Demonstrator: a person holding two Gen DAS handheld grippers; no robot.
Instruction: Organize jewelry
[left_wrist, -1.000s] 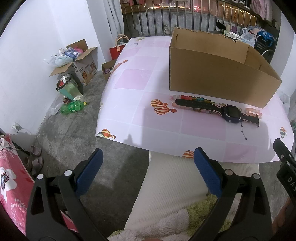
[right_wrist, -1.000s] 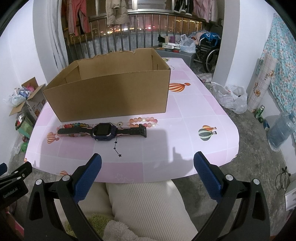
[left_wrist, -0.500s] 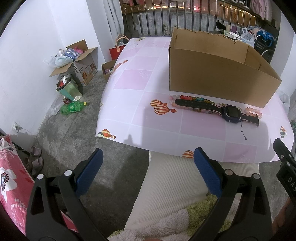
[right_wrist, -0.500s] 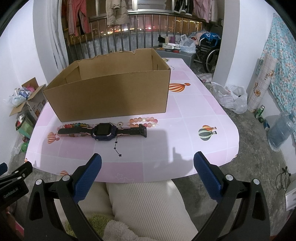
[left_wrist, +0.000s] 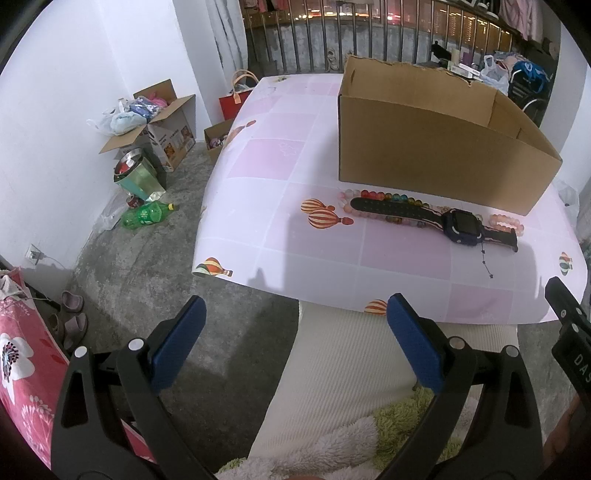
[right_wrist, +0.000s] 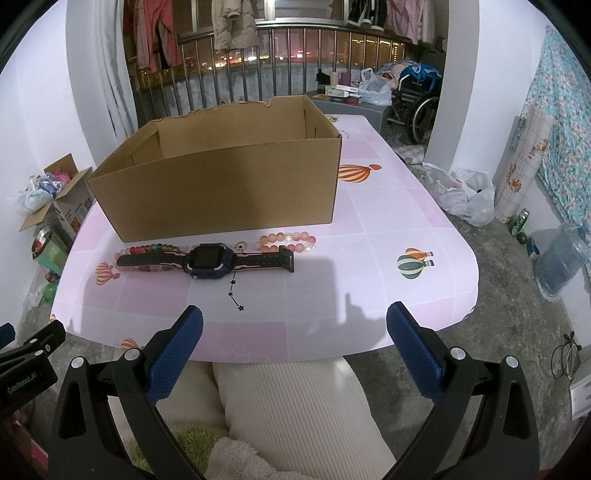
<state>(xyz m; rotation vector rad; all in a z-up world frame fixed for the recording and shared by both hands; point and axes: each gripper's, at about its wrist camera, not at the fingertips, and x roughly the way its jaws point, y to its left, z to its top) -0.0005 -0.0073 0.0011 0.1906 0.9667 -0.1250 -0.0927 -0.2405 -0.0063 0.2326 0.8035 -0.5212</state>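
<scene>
A dark blue watch (left_wrist: 461, 226) (right_wrist: 208, 259) lies flat on the pink table (left_wrist: 280, 173) (right_wrist: 388, 221), just in front of an open cardboard box (left_wrist: 436, 147) (right_wrist: 221, 184). A multicoloured bead bracelet (left_wrist: 388, 196) (right_wrist: 147, 249) lies partly under the strap. A pink bead bracelet (left_wrist: 506, 221) (right_wrist: 286, 238) sits at the strap's other end. A thin black star chain (left_wrist: 485, 262) (right_wrist: 234, 290) trails toward me. My left gripper (left_wrist: 295, 321) and right gripper (right_wrist: 294, 326) both stand open, held low before the table's near edge, with nothing between their fingers.
A person's legs in cream trousers (right_wrist: 295, 398) are under the table edge. On the floor at left are open boxes (left_wrist: 159, 118), a metal bin (left_wrist: 138, 177) and a green bottle (left_wrist: 146, 215). At right are plastic bags (right_wrist: 461, 192), a water jug (right_wrist: 561, 258) and a wheelchair (right_wrist: 417, 107).
</scene>
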